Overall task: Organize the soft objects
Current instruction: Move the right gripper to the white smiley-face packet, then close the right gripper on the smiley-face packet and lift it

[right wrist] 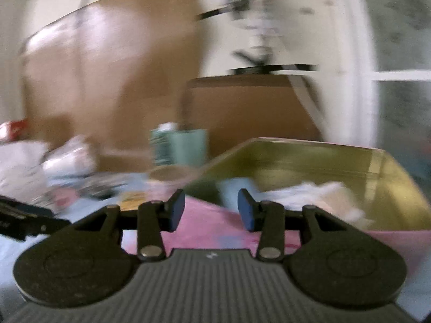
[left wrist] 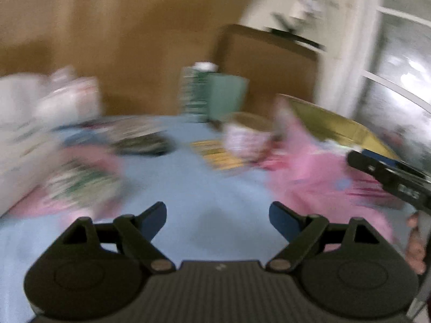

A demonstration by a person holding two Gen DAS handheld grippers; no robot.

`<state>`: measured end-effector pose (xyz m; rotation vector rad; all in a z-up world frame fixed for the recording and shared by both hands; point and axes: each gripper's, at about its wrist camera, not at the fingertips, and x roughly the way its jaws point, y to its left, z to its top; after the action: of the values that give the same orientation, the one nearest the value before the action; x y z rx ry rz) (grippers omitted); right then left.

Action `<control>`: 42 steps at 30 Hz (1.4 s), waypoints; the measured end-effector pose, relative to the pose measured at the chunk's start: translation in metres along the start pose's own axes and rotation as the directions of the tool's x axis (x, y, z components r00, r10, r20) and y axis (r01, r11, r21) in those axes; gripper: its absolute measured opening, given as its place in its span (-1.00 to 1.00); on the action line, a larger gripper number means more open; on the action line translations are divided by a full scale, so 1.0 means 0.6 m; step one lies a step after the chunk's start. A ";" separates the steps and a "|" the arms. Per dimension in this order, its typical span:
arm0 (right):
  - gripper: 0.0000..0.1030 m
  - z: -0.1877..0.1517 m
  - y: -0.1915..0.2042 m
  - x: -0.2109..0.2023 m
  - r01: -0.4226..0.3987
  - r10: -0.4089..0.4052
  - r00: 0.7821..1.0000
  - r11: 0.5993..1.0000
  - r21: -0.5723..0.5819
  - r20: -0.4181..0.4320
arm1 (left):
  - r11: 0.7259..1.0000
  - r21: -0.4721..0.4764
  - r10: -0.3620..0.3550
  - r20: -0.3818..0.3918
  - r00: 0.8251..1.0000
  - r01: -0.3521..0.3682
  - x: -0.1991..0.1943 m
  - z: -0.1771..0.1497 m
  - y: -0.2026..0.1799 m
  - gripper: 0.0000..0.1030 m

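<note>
Black arms of the left gripper (left wrist: 217,216) fill the bottom of the left wrist view. Its jaws stand wide apart with nothing between them, only bare blue cloth on the bench (left wrist: 188,196) below.

Over in the right wrist view, the right gripper (right wrist: 211,210) has its jaws partly open, narrower than the left ones. Nothing is pinched between them. Under them lies a pink cloth (right wrist: 210,226), and I cannot tell if they touch it.

That pink cloth (left wrist: 317,172) lies near the right edge of the bench, just in front of a yellow-green box (right wrist: 309,161). White soft things (right wrist: 317,193) and something pale blue (right wrist: 237,191) sit inside the box. The box stands at the far right corner.

More pink and patterned cloth (left wrist: 80,183) lies near the left edge, with white bags (left wrist: 54,99) piled behind it. A green carton (left wrist: 212,97) stands at the far edge, in the middle. A small pink and white cup (left wrist: 245,140) and a yellow flat thing (left wrist: 215,156) lie in front of the carton.

Everything is blurry, so small things are hard to make out.
</note>
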<state>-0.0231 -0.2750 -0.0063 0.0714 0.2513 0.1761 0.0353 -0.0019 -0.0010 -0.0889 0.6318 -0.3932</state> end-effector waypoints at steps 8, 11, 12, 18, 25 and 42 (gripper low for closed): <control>-0.10 0.060 0.127 0.166 -0.274 0.265 0.948 0.961 -0.029 -0.175 | 0.980 -0.154 0.138 0.054 0.989 -0.128 -0.028 -0.026 0.112 0.68; -0.10 0.098 0.168 0.269 -0.285 0.286 0.921 0.958 0.045 -0.263 | 0.979 -0.176 0.123 0.097 0.988 -0.105 -0.039 -0.029 0.116 0.68; -0.10 0.109 0.175 0.301 -0.278 0.290 0.913 0.957 0.083 -0.286 | 0.979 -0.177 0.117 0.110 0.987 -0.097 -0.043 -0.030 0.115 0.68; 0.03 0.137 0.235 0.467 -0.189 0.238 0.881 0.969 0.157 -0.409 | 0.984 -0.173 0.075 0.159 0.984 -0.047 -0.056 -0.033 0.119 0.76; 0.24 0.123 0.293 0.553 -0.156 0.106 0.846 0.986 -0.052 -0.523 | 0.977 -0.212 0.033 0.155 0.987 0.000 -0.051 -0.033 0.131 0.79; 0.29 0.055 0.199 0.252 -0.510 0.369 0.754 0.850 -0.130 -0.544 | 0.932 -0.361 0.017 0.160 0.987 0.042 -0.052 -0.038 0.179 0.84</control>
<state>0.1099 -0.1316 0.0003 -0.1988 0.7343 0.7160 0.0342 0.1100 -0.0231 -0.4751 0.5384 -0.2736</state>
